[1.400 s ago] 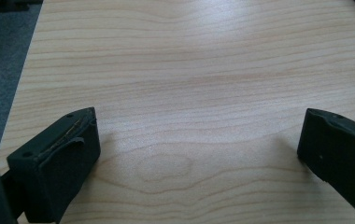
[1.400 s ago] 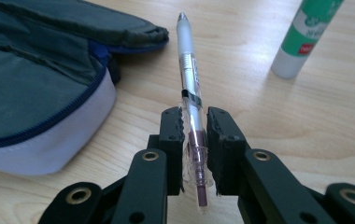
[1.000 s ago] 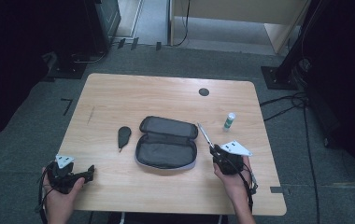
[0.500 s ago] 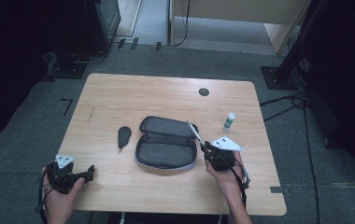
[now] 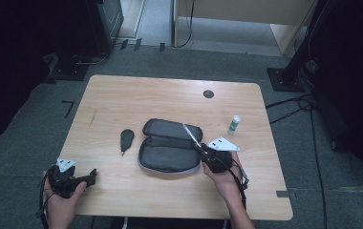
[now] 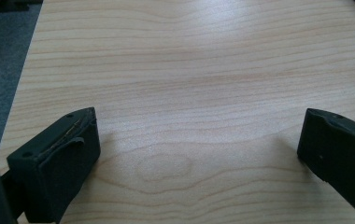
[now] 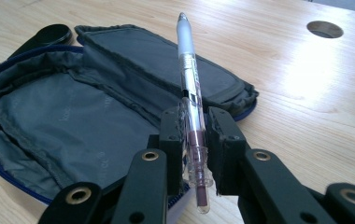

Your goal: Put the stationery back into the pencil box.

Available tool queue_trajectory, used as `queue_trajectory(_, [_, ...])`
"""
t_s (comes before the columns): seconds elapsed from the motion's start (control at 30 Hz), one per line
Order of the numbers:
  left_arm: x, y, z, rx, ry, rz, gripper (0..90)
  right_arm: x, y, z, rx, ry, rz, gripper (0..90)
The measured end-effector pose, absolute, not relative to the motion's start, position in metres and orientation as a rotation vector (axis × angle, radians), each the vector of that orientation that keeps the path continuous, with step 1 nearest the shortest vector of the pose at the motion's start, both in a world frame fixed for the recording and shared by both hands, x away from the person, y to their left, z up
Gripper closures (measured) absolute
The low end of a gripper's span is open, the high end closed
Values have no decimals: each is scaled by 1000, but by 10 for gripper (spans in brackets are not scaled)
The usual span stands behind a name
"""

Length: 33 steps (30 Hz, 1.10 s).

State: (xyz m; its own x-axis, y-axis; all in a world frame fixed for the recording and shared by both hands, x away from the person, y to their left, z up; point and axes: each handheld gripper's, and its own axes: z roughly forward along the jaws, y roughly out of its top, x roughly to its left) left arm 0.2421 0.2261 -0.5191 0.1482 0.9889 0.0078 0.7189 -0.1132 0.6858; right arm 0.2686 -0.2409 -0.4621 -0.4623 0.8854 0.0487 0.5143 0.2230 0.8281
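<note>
Right hand-held gripper (image 7: 194, 135) clamps clear plastic pen (image 7: 188, 79) — over open grey fabric pencil case (image 5: 170, 148) | left hand-held gripper (image 6: 196, 149) gapes empty — pen not yet inside

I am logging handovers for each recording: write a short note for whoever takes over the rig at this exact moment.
Right tool: shut on the clear plastic pen, which points over the open grey fabric pencil case.
Left tool: open, holding nothing, low over the light wooden table at its near left corner.
Elsewhere: small black teardrop-shaped object left of the case; small white tube with a green cap standing to its right.
Done: pen picked up.
Left: probably lay the pen in the case; the case is not yet closed.
</note>
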Motion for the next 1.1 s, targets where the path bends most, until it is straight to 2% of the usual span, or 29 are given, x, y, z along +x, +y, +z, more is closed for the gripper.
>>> queue_trajectory(1.1, [242,226,-519,1893,1626,654,0,279,-199,-476,1170,2253,1192,768])
